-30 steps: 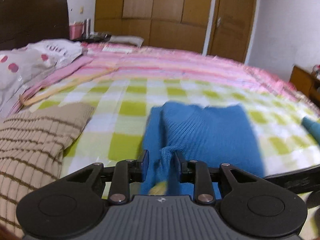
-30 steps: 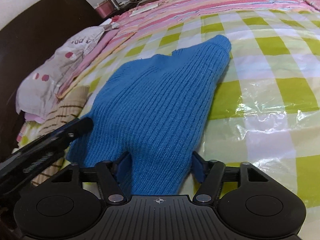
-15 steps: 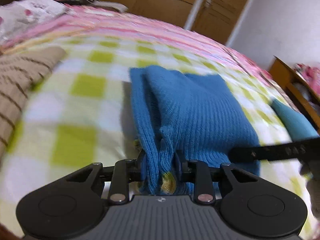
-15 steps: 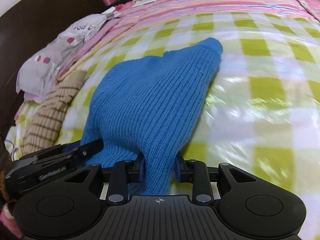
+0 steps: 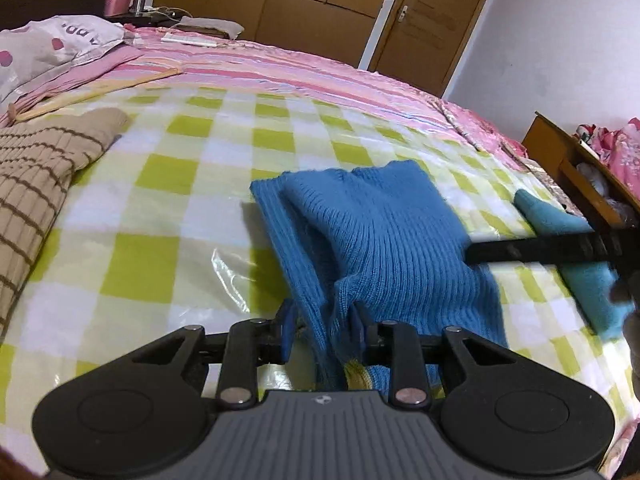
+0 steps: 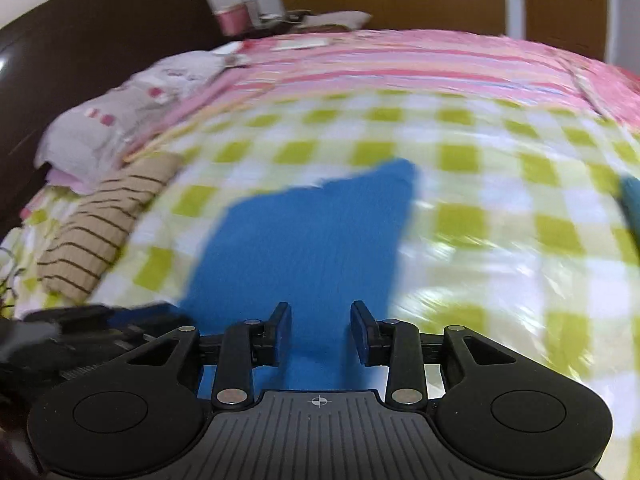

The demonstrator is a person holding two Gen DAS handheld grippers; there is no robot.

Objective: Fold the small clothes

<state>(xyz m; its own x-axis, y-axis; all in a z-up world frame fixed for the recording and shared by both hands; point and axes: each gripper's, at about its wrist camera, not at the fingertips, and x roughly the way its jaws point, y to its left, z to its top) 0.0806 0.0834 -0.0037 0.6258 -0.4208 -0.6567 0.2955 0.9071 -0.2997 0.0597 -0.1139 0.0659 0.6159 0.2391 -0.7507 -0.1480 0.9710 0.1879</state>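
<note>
The bed (image 5: 168,168) ahead of your grippers carried a green-and-white checked plastic sheet (image 5: 152,264) over a pink striped cover (image 5: 304,68). Directly on the sheet lay a blue knit garment (image 5: 384,232) at the fingertips, a beige striped garment (image 5: 36,176) to the left, and a teal garment (image 5: 576,248) to the right. A spotted pillow (image 5: 44,44) lay far left.

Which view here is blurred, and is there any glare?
Right wrist view: motion blur smears the blue sweater and checked sheet. Left wrist view: sharp, with glare on the sheet's plastic; fisheye bends both.
</note>
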